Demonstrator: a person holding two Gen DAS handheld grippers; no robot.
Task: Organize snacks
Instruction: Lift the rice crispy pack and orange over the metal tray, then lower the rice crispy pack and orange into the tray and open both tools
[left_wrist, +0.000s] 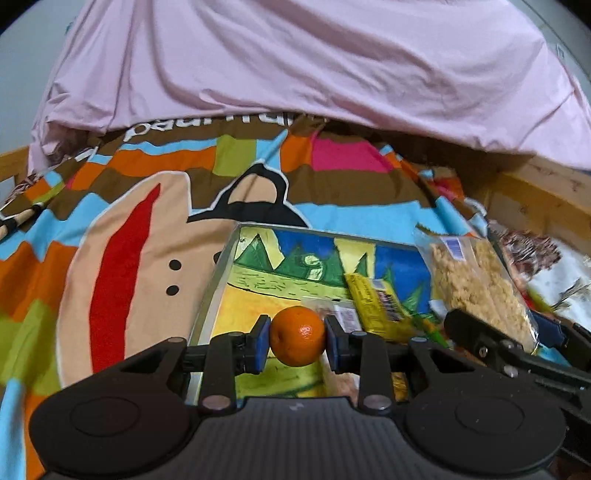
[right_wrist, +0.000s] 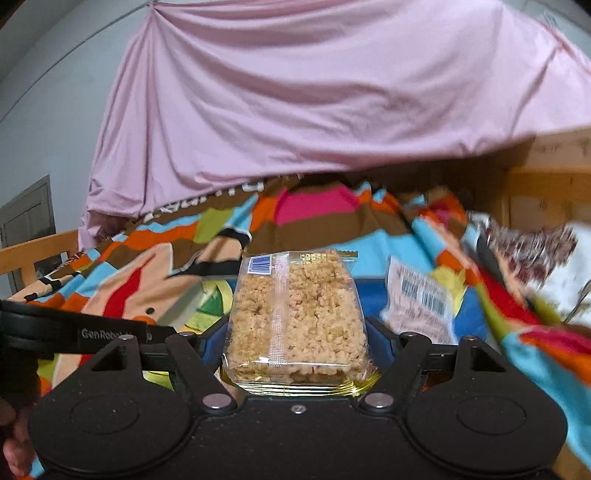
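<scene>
pink sheet (left_wrist: 295, 55) draped above | colourful cartoon blanket (left_wrist: 129, 221) | wooden frame (left_wrist: 546, 199)

Orange (left_wrist: 297, 336) between left gripper (left_wrist: 297, 341) fingers, above tray (left_wrist: 210, 295); rice-crisp pack (right_wrist: 295, 317) between right gripper (right_wrist: 295, 354) fingers; yellow packet (left_wrist: 373, 299) in tray between both; barcoded pouch (right_wrist: 421, 299) right of pack; blanket (left_wrist: 129, 229) beneath tray; sheet (left_wrist: 295, 62) behind.
</scene>
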